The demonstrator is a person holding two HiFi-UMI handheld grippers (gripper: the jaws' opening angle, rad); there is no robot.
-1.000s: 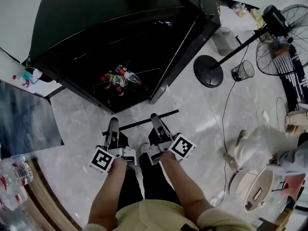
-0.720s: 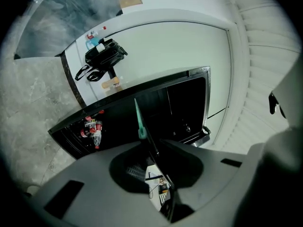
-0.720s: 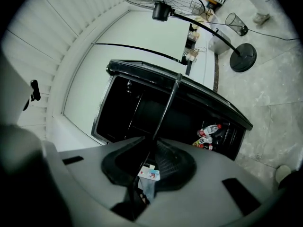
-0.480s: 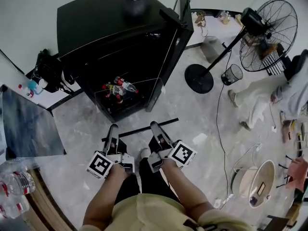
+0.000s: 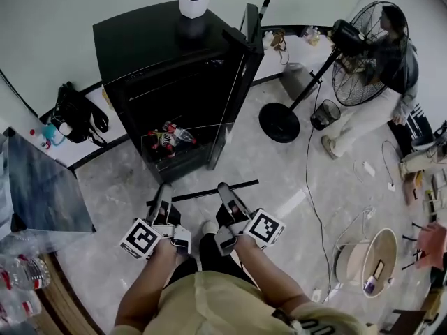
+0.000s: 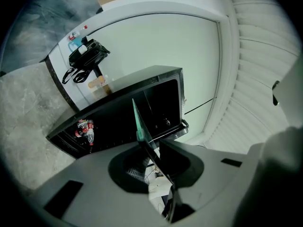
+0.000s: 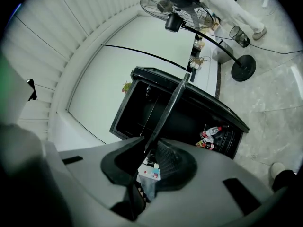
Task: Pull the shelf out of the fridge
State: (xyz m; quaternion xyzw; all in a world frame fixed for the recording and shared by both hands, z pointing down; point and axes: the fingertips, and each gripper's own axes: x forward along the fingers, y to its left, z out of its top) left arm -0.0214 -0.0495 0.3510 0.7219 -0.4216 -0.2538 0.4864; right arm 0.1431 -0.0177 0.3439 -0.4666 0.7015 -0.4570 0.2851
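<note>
Left hand-held gripper (image 5: pixel 163 189) and right hand-held gripper (image 5: pixel 224 188) pinch the shelf (image 5: pixel 198 192) at its near edge, spaced to balance it level. The right's jaws have just been opening, glass between them.

Grey marble-pattern floor (image 5: pixel 293 187) extends beneath the left claw (image 5: pixel 165 188). White wall (image 5: pixel 56 12) stands ahead of it. Pedestal fan (image 5: pixel 353 65) and wire wastebasket (image 5: pixel 323 114) stand well to its right.
</note>
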